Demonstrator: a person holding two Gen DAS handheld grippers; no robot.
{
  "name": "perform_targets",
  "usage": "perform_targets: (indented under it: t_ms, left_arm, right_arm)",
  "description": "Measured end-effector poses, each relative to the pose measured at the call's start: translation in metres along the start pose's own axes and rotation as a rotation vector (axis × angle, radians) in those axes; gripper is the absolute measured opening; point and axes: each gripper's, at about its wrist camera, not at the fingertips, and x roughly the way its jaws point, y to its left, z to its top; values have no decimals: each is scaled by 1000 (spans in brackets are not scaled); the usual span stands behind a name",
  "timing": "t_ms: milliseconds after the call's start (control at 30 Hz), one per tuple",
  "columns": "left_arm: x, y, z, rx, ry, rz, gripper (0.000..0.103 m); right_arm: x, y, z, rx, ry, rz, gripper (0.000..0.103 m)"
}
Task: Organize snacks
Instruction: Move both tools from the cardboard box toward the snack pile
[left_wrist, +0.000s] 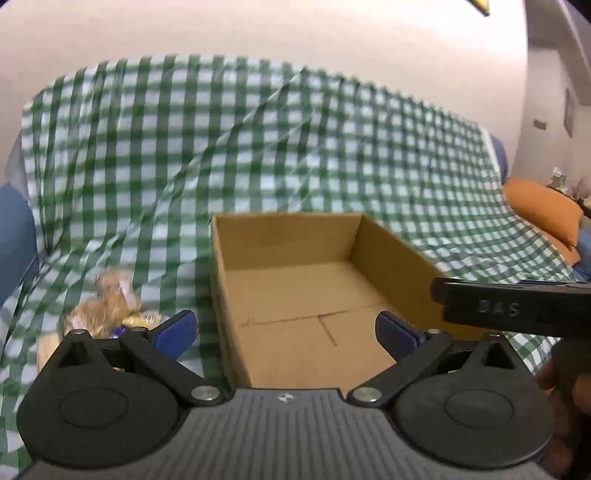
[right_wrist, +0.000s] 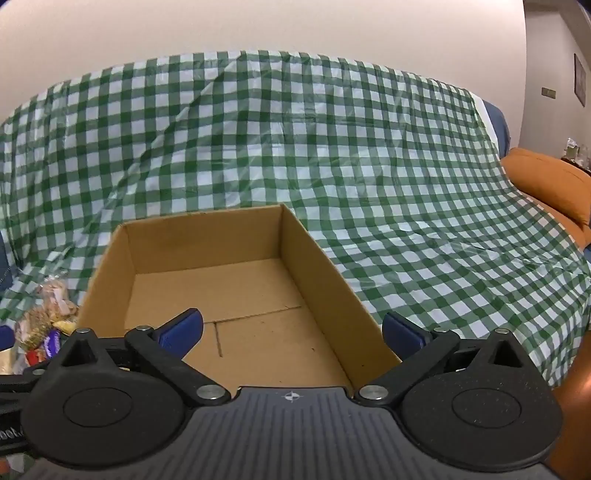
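Observation:
An open, empty cardboard box (left_wrist: 295, 243) sits on a sofa covered with a green-and-white checked cloth; it also shows in the right wrist view (right_wrist: 207, 236). A pile of wrapped snacks (left_wrist: 107, 306) lies on the cloth left of the box, seen too in the right wrist view (right_wrist: 44, 317). My left gripper (left_wrist: 286, 330) is open and empty, over the box's near edge. My right gripper (right_wrist: 291, 332) is open and empty, above the box's near right corner. Part of the right gripper's black body (left_wrist: 513, 308) shows at the right of the left wrist view.
The checked cloth (right_wrist: 406, 206) covers the sofa seat and back. An orange cushion (right_wrist: 550, 184) lies at the right end. A blue sofa arm (left_wrist: 14, 229) stands at the left. A plain wall rises behind.

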Motion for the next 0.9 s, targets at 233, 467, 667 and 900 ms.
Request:
perform_targets:
  t_ms: [233,467,667,900]
  left_arm:
    - [-24,-6,-2,90,-38,-67,96]
    - [-47,24,-10,83,-2,-76,44]
    - [-46,72,-6,116,76,-75,38]
    - [-31,127,-13,125,112,55,38]
  right_arm:
    - [-25,6,-15,27,-125,76,102]
    - [-46,29,-12,33,-164,171,88]
    - [-41,45,-42,26,-182,283,62]
    - [-44,79,-38,-56,-200,450,59]
